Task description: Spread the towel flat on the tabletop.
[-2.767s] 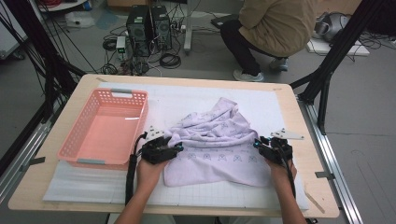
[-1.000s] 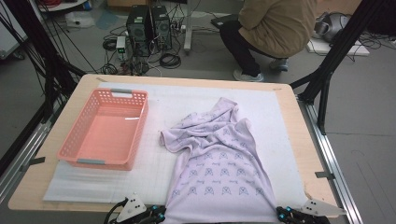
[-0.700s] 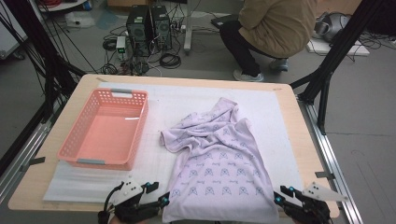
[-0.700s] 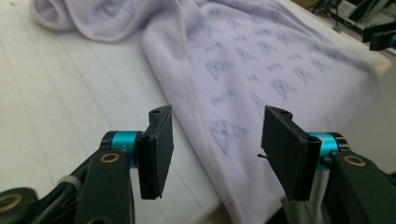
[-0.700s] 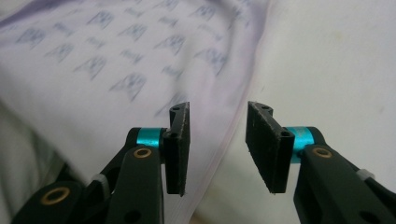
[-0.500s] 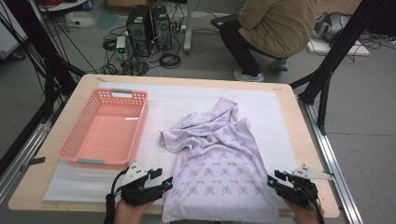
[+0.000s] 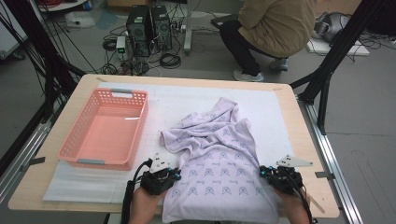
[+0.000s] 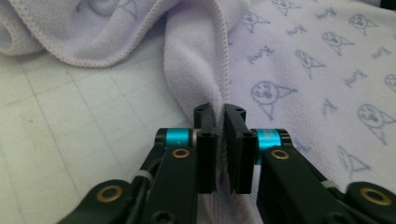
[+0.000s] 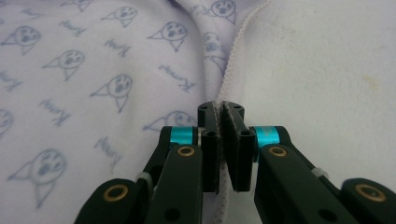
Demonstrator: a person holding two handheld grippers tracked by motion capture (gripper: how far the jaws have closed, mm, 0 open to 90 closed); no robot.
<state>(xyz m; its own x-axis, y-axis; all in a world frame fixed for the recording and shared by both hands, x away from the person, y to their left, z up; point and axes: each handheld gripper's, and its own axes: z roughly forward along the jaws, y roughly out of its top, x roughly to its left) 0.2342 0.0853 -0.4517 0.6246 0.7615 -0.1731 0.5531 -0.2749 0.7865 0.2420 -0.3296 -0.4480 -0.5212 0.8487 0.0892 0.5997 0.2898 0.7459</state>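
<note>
Pink basket sits at the table's left, on the white mat, its inside bare; wooden table edge shows around the mat. Left gripper is just right of the basket's near corner, at the towel's left edge near the front; in the left gripper view its jaws are clenched on a fold of the lilac cloth, the hem pinched between the two black pads; cable trails back beside the left hand.

Lilac towel, printed with small faces, lies mid-table on the mat; near part spread flat and hanging a bit over the front edge; far part bunched in folds toward the table's middle; well apart from nothing but the basket, which it doesn't touch.

Right gripper is at the towel's right edge, level with the left one; in the right gripper view its jaws are clamped on the stitched hem, towel to the left, bare mat to the right; grey plate on top.

Behind the table a person crouches on the floor near computer cases.
</note>
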